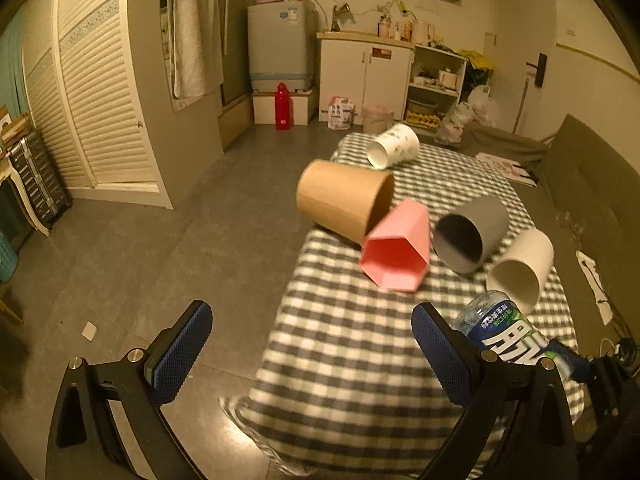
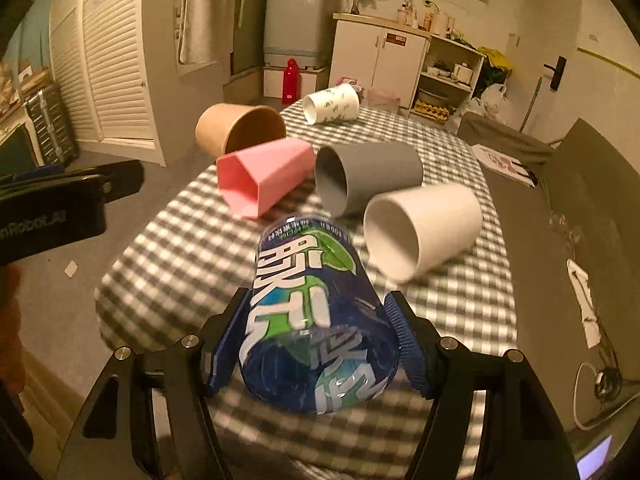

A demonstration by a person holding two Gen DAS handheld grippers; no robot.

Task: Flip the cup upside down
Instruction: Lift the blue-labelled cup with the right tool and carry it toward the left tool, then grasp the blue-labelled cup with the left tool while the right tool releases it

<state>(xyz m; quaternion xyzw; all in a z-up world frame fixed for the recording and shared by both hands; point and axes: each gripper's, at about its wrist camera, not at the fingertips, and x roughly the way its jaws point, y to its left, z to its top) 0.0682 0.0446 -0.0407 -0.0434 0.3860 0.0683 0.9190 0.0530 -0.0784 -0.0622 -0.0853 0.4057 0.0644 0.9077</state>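
My right gripper (image 2: 316, 344) is shut on a clear plastic cup with a blue and green label (image 2: 312, 312), held lying along the fingers above the near end of the checked table (image 2: 168, 256). It also shows in the left wrist view (image 1: 504, 332). My left gripper (image 1: 312, 344) is open and empty above the table's near left edge. Several cups lie on their sides: brown (image 1: 344, 204) (image 2: 240, 128), pink hexagonal (image 1: 398, 248) (image 2: 264, 176), grey (image 1: 470, 232) (image 2: 368, 176), white (image 1: 522, 268) (image 2: 424, 232) and a patterned white one (image 1: 394, 146) (image 2: 330, 104) at the far end.
The table drops to a grey floor (image 1: 160, 248) on the left. A dark sofa (image 2: 592, 184) runs along the right. A red bottle (image 1: 283, 106), washing machine (image 1: 278, 48) and white cabinet (image 1: 364, 76) stand at the back wall. The left gripper's body (image 2: 56, 208) sits at left.
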